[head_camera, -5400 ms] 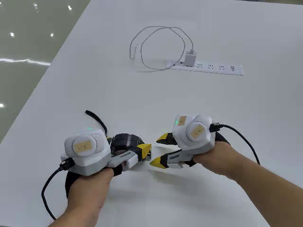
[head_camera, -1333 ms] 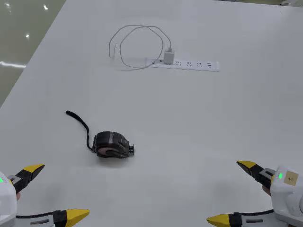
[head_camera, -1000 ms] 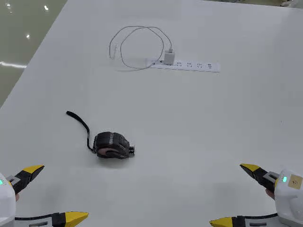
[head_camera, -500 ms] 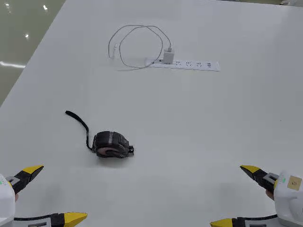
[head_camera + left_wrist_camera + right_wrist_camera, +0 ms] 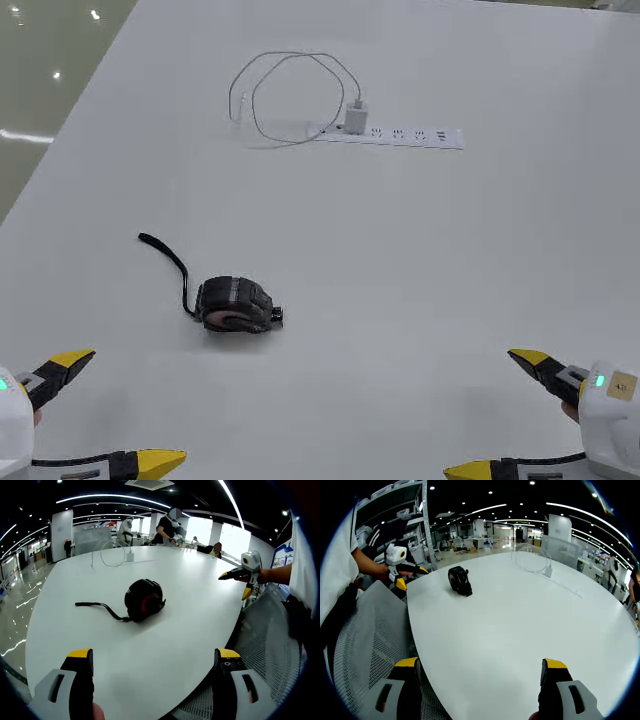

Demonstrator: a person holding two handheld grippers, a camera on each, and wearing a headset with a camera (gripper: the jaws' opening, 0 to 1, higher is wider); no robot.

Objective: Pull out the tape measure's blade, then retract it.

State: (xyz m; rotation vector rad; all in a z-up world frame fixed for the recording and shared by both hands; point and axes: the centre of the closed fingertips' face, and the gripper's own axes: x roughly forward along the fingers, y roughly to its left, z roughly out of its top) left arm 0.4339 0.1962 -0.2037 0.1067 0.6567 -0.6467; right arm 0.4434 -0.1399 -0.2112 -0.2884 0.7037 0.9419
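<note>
At the near edge of the white worktop, the left gripper is cut off by the frame, its yellow-tipped jaws spread wide on nothing. Further in, well apart from both grippers, the black tape measure lies on its side with its strap trailing left, any label too small to read; beyond it are a looped white cable, charger and power strip. The right gripper is also cropped, jaws apart, empty.

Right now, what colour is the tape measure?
The tape measure is black with red, clearest in the left gripper view.
</note>
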